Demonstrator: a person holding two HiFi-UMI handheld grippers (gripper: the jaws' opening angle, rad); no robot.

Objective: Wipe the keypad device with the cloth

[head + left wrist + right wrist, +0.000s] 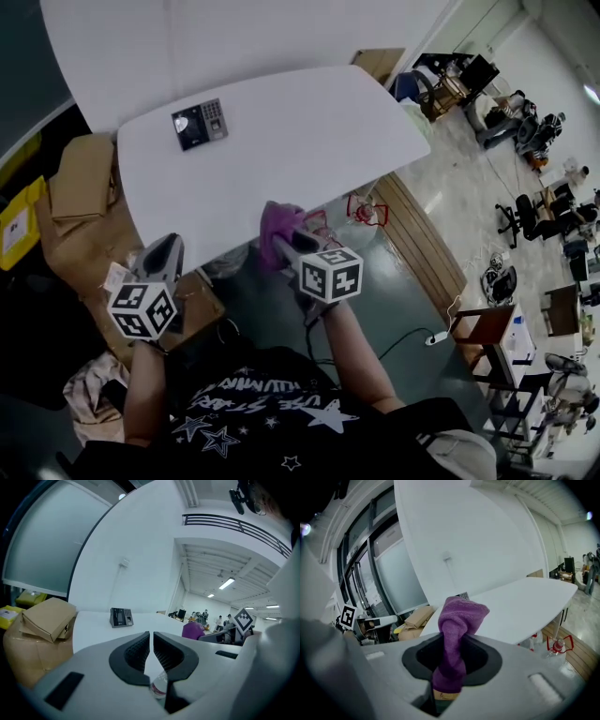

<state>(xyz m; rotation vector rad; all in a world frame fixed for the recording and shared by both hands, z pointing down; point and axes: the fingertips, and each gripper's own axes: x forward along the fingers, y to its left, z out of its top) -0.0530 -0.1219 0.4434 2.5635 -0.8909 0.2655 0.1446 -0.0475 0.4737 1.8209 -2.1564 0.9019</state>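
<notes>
The dark keypad device lies on the far left part of the white table, well away from both grippers. My right gripper hovers at the table's near edge, shut on a purple cloth that sticks up bunched from between its jaws. Behind the cloth only a corner of the keypad device shows. My left gripper hangs lower left, off the table's near left corner, shut with nothing in it. From there the keypad device stands far ahead.
Cardboard boxes are stacked left of the table, beside a yellow item. Bottles in a red holder sit on the floor under the table's near right edge. Office chairs and desks fill the far right.
</notes>
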